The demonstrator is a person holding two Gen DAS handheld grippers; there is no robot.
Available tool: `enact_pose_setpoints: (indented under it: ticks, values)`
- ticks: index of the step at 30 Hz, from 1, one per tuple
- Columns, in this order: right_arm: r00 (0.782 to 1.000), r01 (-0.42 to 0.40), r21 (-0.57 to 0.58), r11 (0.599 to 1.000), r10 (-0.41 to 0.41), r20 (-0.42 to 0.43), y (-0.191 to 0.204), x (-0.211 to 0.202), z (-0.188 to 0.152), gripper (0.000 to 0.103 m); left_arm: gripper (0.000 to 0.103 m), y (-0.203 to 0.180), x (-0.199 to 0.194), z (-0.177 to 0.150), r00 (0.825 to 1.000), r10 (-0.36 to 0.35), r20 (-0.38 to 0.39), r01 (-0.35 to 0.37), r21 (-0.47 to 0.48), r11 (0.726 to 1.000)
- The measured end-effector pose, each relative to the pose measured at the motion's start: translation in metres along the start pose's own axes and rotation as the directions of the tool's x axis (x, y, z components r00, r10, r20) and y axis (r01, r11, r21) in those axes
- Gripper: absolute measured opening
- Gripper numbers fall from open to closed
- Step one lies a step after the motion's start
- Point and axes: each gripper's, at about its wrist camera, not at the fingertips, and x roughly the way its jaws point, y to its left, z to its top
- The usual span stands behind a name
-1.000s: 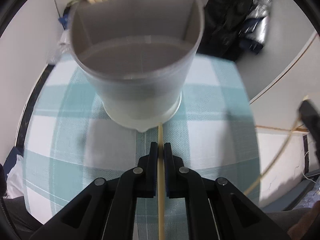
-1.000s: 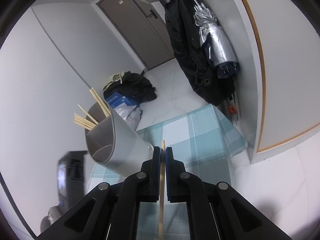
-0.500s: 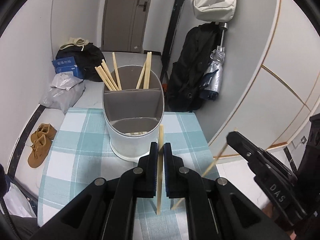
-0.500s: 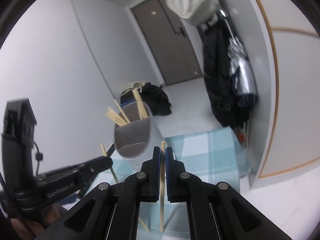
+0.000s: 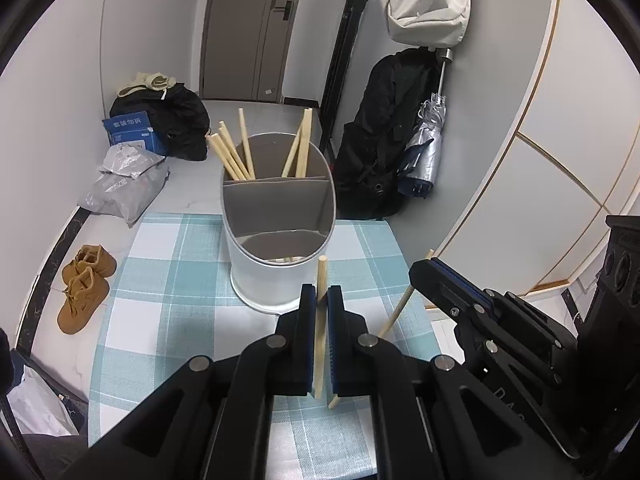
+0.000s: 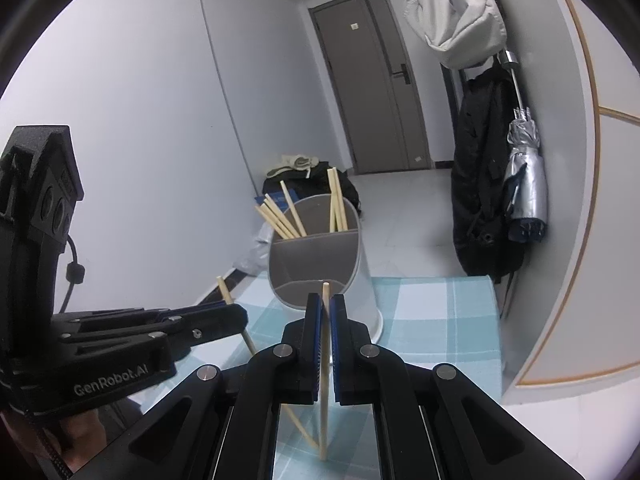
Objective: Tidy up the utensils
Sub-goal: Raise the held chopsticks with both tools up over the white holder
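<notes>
Two tools [image 5: 321, 294] [image 6: 326, 304], one chopstick [image 5: 320, 332] [image 6: 325, 360] each.

Legible text, right wrist view: "GenRobot.AI" in pale letters on the side of the black plastic left gripper [image 6: 240, 316], near left.

Left wrist view: partial letters "DAS" on the black body of the right gripper [image 5: 416, 276], near right. White characters on blue flat box [image 5: 132, 130], far left on floor; not readable.
</notes>
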Motion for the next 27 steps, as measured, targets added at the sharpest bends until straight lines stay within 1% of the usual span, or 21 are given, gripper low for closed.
enact_pose_setpoints:
  ticks: [7,14,16,21,23,27]
  values:
    - [1.0,0.004,-0.005,1.0,-0.004,0.015,0.004,-0.004,0.009,0.004,0.001,-0.003,-0.015,0.007,0.999,-0.038,0.013,0.037,0.028,0.999]
    - [0.999,-0.004,-0.006,1.0,0.004,0.048,0.008,-0.014,0.034,0.004,0.001,-0.004,-0.033,0.03,0.997,-0.07,0.029,0.069,0.033,0.997]
    - [0.998,-0.009,-0.011,1.0,0.01,0.063,0.01,-0.017,0.045,0.004,0.001,-0.002,-0.037,0.041,0.996,-0.082,0.03,0.082,0.023,0.996]
    - [0.995,-0.024,-0.022,0.999,0.026,0.096,0.016,-0.021,0.073,0.004,0.001,-0.001,-0.049,0.065,0.994,-0.083,0.071,0.08,0.042,0.996]
    - [0.994,-0.032,-0.023,0.999,0.034,0.107,0.018,-0.021,0.085,0.004,0.001,0.001,-0.053,0.076,0.992,-0.096,0.083,0.093,0.039,0.995]
    - [0.99,-0.042,-0.032,0.999,0.045,0.132,0.021,-0.02,0.113,0.004,0.001,0.006,-0.056,0.099,0.989,-0.099,0.112,0.096,0.033,0.995]
